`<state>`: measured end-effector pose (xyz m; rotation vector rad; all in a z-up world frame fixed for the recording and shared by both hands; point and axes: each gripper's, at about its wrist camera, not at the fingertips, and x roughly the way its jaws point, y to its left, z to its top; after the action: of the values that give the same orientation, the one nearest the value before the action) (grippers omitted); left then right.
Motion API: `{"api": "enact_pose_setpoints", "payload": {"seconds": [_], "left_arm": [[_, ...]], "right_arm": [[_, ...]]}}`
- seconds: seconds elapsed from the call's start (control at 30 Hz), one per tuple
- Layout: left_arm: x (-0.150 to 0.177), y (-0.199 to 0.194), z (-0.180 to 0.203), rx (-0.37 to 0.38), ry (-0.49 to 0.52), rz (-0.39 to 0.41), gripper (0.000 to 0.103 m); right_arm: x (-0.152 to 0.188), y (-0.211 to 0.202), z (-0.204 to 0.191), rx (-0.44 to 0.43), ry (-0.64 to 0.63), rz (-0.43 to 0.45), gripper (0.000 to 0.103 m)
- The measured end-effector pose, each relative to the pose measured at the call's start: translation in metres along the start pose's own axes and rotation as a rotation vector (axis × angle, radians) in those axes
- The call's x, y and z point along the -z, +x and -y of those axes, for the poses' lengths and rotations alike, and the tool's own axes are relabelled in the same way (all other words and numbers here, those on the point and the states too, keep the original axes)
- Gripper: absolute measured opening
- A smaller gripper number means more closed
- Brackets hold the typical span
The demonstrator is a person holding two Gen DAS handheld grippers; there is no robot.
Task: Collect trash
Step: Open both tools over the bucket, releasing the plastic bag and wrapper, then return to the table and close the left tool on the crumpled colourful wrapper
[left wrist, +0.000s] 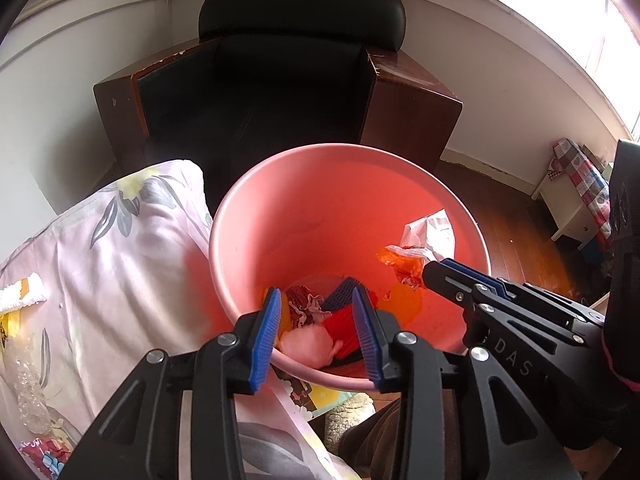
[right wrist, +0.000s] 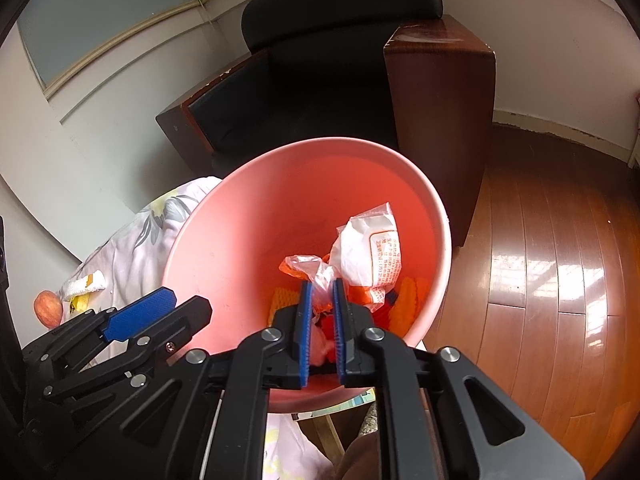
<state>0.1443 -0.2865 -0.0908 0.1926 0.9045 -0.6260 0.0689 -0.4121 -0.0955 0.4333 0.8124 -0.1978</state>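
The right claw [right wrist: 322, 304] is seen pressed together on the twisted neck of a crumpled plastic bag [right wrist: 368, 252], white with orange printing. The bag hangs beyond the fingertips, inside the mouth of the pink bin [right wrist: 240, 220] and above the rubbish already gathered at its bottom. The bag's long axis runs away from the claw, up and to the right towards the far wall of the bin, so a release here is judged to drop it within the rim rather than over it.

The left claw [left wrist: 316, 320] is held spread over the near rim of the same bin, nothing between its blue pads. Directly below it, red, pink and netted scraps [left wrist: 320, 320] lie on the bin floor. The two claws are close together, the right one to the right of the left and reaching slightly further into the opening; the right hand is therefore the one nearer the bag.

The bin is hemmed in by a floral bedcover [left wrist: 120, 248] on the left and a dark armchair [left wrist: 280, 80] behind it. Open wooden floor [right wrist: 540, 260] is left on the right. More litter is seen on the bedcover: a white and yellow wrapper [left wrist: 24, 296] and a clear crinkled wrapper [left wrist: 28, 384], both well to the left, nearer the left claw. An apple [right wrist: 48, 306] rests there too
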Motion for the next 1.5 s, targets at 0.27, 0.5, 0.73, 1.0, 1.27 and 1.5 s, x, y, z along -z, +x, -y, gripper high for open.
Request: {"api": "enact_pose_setpoints", "payload": {"seconds": [0.27, 0.5, 0.73, 1.0, 1.27, 1.5], "left_arm": [[0.002, -0.012, -0.005, -0.007, -0.018, 0.023, 0.042], [0.007, -0.034, -0.015, -0.001, -0.048, 0.056, 0.043], [0.019, -0.065, -0.032, 0.002, -0.084, 0.096, 0.044], [0.041, -0.102, -0.056, -0.023, -0.128, 0.15, 0.044], [0.076, -0.136, -0.09, -0.101, -0.177, 0.181, 0.044], [0.106, -0.154, -0.134, -0.159, -0.252, 0.176, 0.044]], "right_arm": [[0.001, -0.008, -0.004, -0.022, -0.007, 0.019, 0.021], [0.006, -0.029, -0.02, -0.032, -0.048, 0.071, 0.021], [0.017, -0.053, -0.042, -0.062, -0.093, 0.14, 0.021], [0.036, -0.066, -0.073, -0.124, -0.156, 0.149, 0.021], [0.06, -0.065, -0.115, -0.201, -0.257, 0.103, 0.021], [0.077, -0.054, -0.15, -0.259, -0.325, 0.046, 0.021]]}}
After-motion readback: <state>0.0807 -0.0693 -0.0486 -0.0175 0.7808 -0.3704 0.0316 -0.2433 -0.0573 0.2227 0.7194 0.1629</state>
